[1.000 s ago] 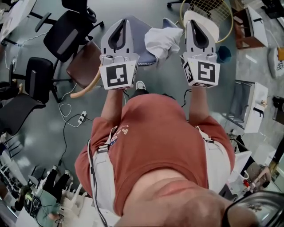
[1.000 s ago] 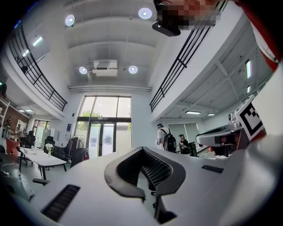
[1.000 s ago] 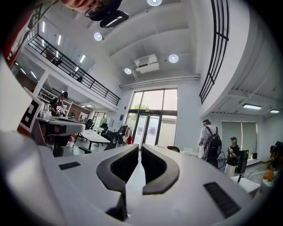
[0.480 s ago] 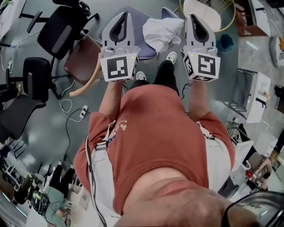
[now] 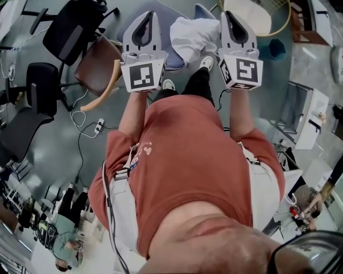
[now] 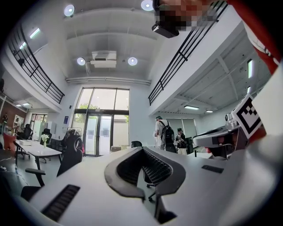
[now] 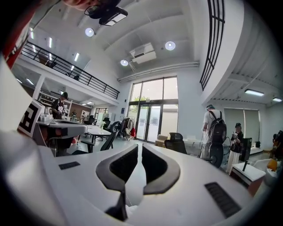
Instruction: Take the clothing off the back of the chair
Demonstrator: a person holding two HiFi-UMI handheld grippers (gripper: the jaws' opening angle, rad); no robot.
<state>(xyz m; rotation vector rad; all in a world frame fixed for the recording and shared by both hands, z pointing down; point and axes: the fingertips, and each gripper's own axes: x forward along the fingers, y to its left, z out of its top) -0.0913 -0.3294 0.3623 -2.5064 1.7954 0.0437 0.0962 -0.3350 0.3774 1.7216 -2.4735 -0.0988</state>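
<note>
A white garment [image 5: 192, 33] is bunched up over a blue-grey chair [image 5: 176, 59] in the head view, between my two grippers. Its right edge reaches the side of my right gripper [image 5: 233, 15]. In the right gripper view a strip of white cloth [image 7: 134, 187] is pinched low between the jaws, which stand almost together, so the right gripper [image 7: 139, 148] is shut on it. My left gripper [image 5: 146, 16] is held level beside the cloth. Its tips meet and nothing is between them in the left gripper view [image 6: 142, 149].
Black office chairs [image 5: 69, 32] and a brown seat with a wooden arm [image 5: 99, 68] stand at the left. Cables and a power strip [image 5: 99, 123] lie on the floor. A white cabinet [image 5: 308, 115] stands at the right. People with backpacks [image 7: 214, 137] stand far off.
The floor and chairs have slid upward in the head view. A black trouser leg and a shoe have come into view under the garment. Both grippers kept their spacing, the cloth still beside the right one.
</note>
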